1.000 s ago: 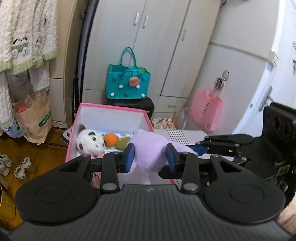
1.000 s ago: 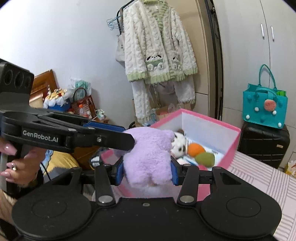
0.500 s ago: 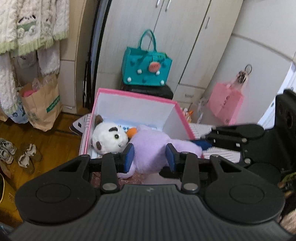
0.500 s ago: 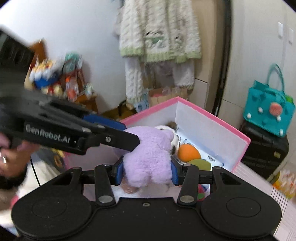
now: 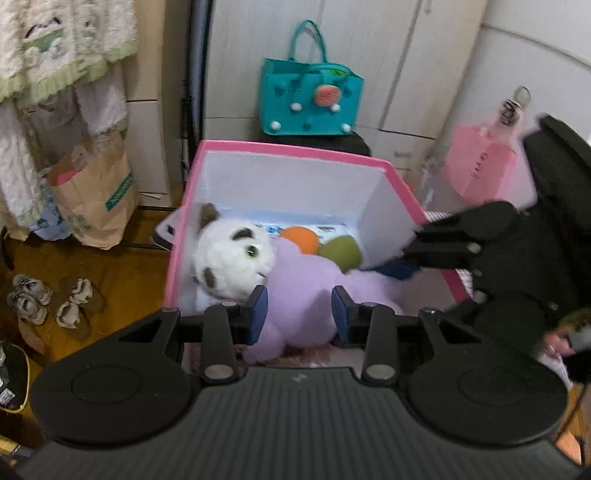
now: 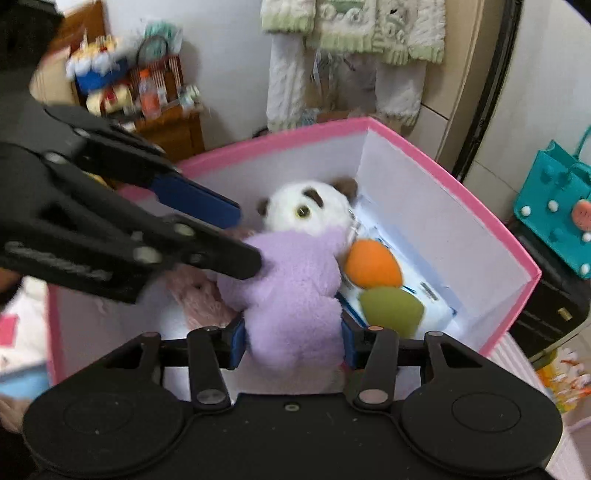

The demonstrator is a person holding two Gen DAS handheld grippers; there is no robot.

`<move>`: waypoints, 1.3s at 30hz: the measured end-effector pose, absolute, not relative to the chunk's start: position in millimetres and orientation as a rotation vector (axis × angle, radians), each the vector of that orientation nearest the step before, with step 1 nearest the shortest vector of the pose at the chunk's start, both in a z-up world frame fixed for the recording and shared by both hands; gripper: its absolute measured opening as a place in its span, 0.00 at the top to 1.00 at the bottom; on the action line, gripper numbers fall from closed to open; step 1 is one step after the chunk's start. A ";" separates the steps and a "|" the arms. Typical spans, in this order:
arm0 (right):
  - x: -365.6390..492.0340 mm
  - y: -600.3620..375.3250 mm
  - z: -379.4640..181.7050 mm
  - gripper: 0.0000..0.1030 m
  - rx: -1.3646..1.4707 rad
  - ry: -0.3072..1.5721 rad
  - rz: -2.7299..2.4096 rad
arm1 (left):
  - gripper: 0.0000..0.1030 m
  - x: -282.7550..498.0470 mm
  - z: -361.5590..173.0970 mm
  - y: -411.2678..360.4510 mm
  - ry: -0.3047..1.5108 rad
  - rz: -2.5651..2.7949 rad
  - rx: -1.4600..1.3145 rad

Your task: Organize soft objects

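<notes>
A purple plush toy hangs between both grippers, low over the open pink box. My left gripper is shut on one end of it. My right gripper has the other end between its blue pads, which still touch the fur while its jaws are opening. Each gripper also shows in the other's view, the right one and the left one. Inside the box lie a white plush animal with brown patches, an orange ball, a green ball and a pink plush.
A teal bag stands on a black case behind the box. A paper bag and shoes sit on the wooden floor to the left. A pink bag hangs at the right, fleece clothes hang above.
Both grippers have carried the purple plush forward and down, from in front of the box to low over its inside. The white plush and the balls now look closer.
</notes>
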State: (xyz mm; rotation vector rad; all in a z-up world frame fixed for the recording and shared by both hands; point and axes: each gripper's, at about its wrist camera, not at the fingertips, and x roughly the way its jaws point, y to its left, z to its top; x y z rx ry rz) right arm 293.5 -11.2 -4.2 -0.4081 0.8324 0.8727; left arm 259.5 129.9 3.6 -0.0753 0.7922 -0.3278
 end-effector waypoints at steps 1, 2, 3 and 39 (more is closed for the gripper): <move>294.1 -11.0 -6.9 0.47 -0.438 0.838 0.866 | 0.65 259.6 2.9 127.4 0.797 -0.343 -0.076; 294.9 -10.7 -8.3 0.46 -0.459 0.840 0.862 | 0.65 261.0 1.6 125.4 0.804 -0.344 -0.076; 296.0 -10.9 -8.9 0.46 -0.469 0.843 0.868 | 0.65 262.7 0.1 124.0 0.807 -0.332 -0.073; 149.6 -130.1 47.2 0.22 -0.022 0.601 0.615 | 0.42 148.9 54.1 111.7 0.665 -0.306 0.000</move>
